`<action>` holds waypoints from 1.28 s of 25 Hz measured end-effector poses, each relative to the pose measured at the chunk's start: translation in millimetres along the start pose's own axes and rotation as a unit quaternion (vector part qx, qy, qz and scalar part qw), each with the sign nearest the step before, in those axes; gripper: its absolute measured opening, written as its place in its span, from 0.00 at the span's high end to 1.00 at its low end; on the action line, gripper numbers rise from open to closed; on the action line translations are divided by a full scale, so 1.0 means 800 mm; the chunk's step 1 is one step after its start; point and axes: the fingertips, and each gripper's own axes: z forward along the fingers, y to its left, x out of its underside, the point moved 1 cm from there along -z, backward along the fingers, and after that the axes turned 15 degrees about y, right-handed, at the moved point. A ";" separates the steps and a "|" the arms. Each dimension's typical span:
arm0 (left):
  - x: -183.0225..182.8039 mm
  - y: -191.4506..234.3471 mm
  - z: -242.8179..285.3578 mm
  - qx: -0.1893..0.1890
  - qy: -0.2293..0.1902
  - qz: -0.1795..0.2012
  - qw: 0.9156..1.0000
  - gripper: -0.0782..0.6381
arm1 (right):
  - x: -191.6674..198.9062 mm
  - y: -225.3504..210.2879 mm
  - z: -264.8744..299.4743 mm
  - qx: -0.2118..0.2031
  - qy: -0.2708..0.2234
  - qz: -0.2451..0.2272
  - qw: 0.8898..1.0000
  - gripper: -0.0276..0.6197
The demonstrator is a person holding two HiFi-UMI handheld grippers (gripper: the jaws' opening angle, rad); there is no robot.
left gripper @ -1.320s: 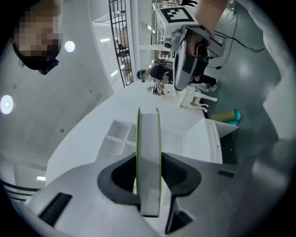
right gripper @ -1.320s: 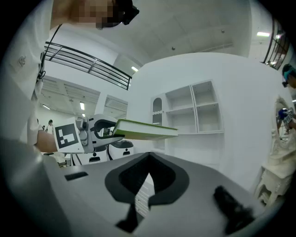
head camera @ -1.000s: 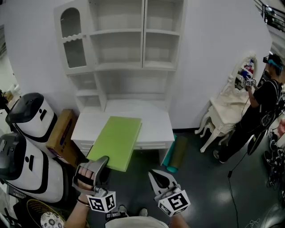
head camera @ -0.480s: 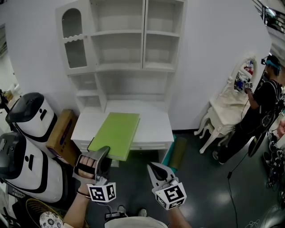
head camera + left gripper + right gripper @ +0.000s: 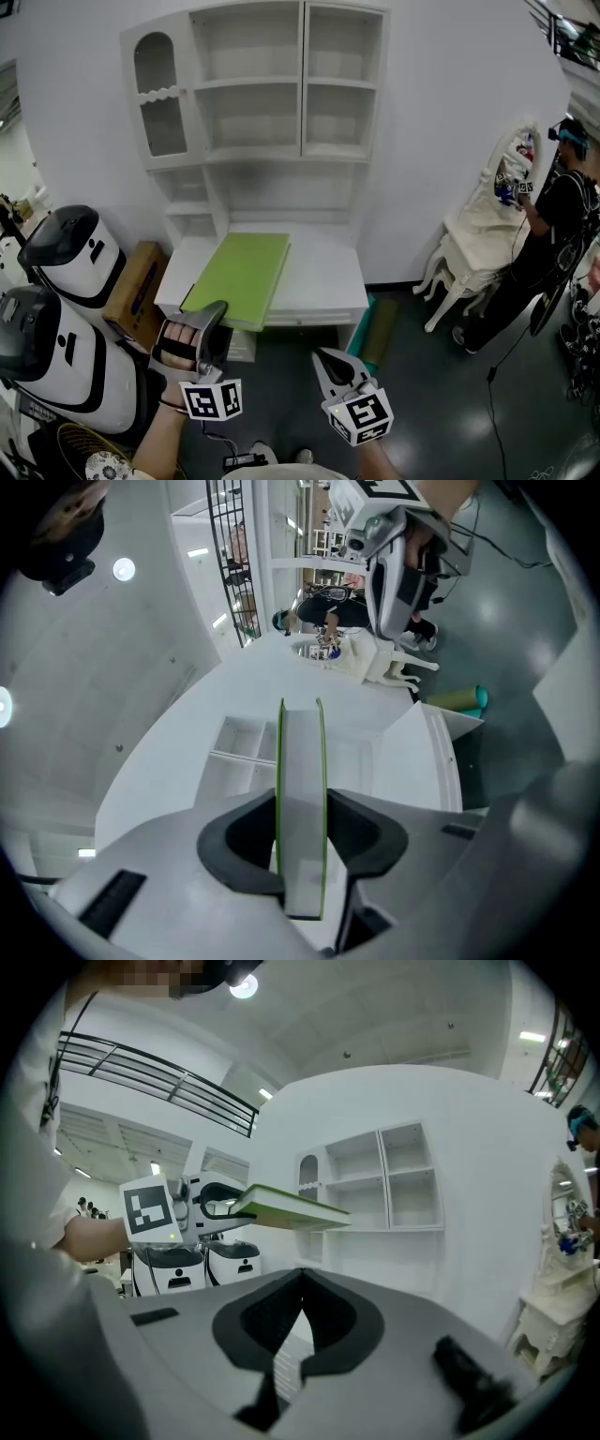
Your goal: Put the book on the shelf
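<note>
A flat green book is held level over the white desk top, below the white shelf unit with its empty compartments. My left gripper is shut on the book's near edge. In the left gripper view the book stands edge-on, with a pad pressed to each cover. My right gripper hangs lower right of the book, shut and holding nothing. In the right gripper view the jaws meet, and the book shows in front of the shelf unit.
Two white-and-black machines stand at the left beside a cardboard box. A teal rolled mat leans by the desk's right side. Further right are a white chair and a person.
The left gripper has carried the book forward, so more of it now lies over the desk top. The right gripper has stayed low and shut.
</note>
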 end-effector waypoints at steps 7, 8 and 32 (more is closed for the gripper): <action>0.001 0.026 0.013 0.010 0.002 0.013 1.000 0.68 | -0.007 -0.001 0.009 -0.011 -0.001 0.000 1.000 0.94; 0.001 0.030 0.016 0.009 0.002 0.014 1.000 0.68 | -0.007 -0.001 0.012 -0.012 0.001 0.001 1.000 0.94; 0.082 0.130 0.206 0.006 -0.010 0.026 1.000 0.68 | -0.090 -0.043 0.168 0.028 0.013 -0.010 0.999 0.94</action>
